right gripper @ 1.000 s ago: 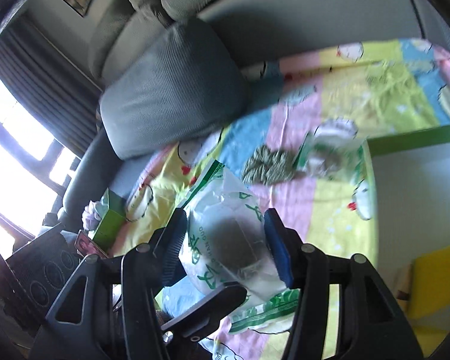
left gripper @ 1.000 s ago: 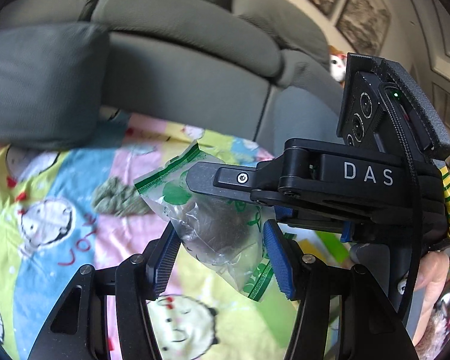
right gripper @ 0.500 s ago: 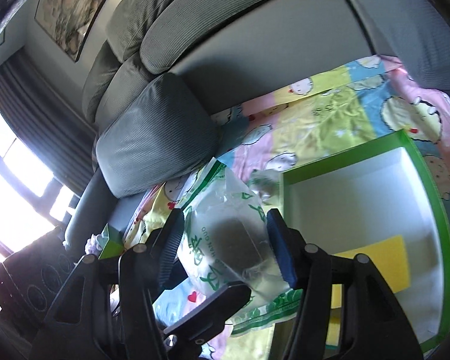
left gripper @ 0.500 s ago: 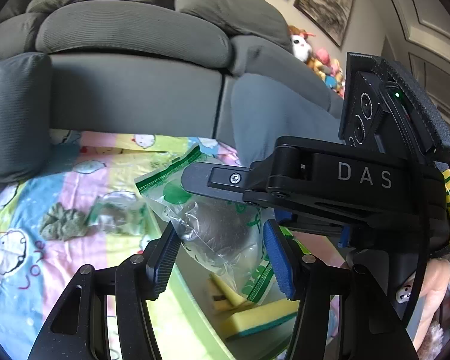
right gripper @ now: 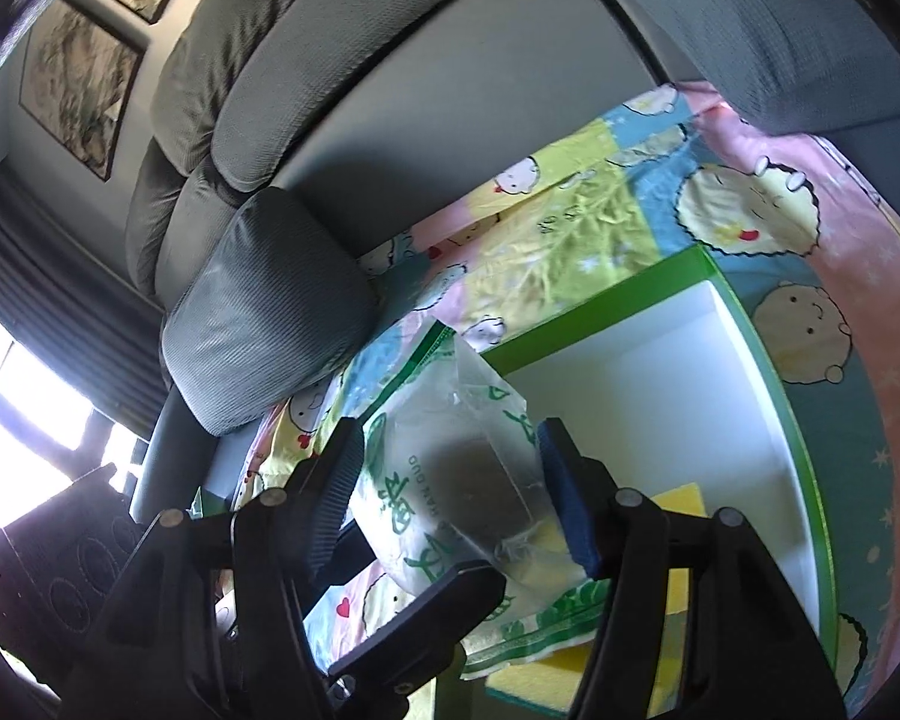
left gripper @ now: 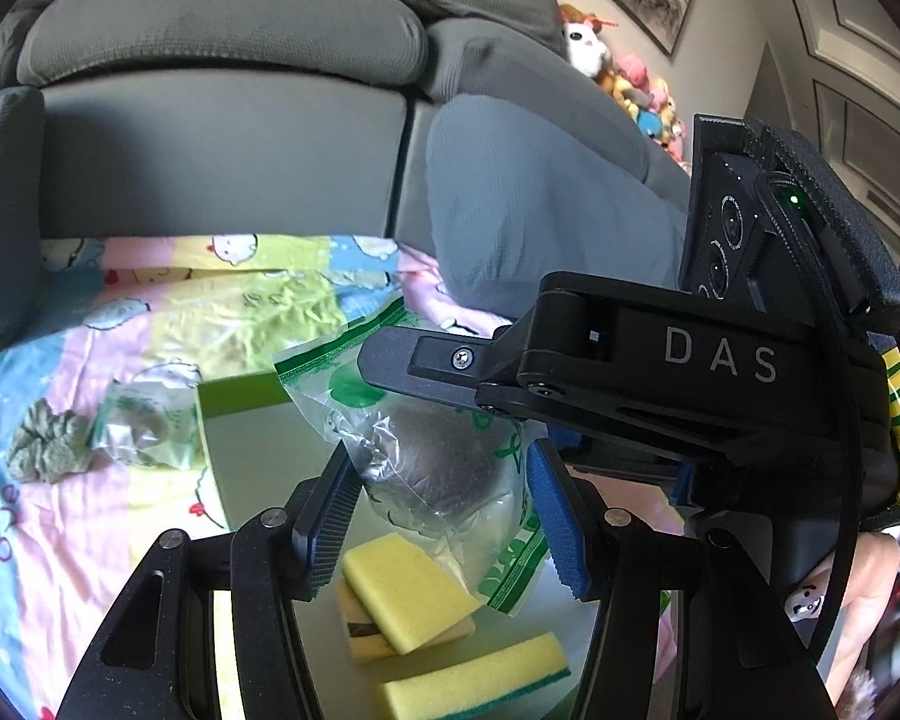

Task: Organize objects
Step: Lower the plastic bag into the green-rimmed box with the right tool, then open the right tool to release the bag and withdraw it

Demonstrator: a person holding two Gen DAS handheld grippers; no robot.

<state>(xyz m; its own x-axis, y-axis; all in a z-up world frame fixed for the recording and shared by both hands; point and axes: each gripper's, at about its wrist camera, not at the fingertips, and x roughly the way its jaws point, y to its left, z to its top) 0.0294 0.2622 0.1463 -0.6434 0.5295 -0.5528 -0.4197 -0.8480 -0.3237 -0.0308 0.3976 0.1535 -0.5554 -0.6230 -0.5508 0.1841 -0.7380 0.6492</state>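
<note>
At the left of the left wrist view, a lumpy grey-green cloth [left gripper: 48,441] and a small clear bag [left gripper: 141,429] lie on the colourful cartoon blanket [left gripper: 60,540]. In the middle, the left gripper [left gripper: 438,507] fingers sit half open around a clear plastic bag with green print [left gripper: 432,468], above the green-rimmed white box [left gripper: 243,450] with yellow sponges [left gripper: 408,594]. The right gripper [right gripper: 450,501] is opening, bag between its fingers; whether either pinches it, I cannot tell.
</note>
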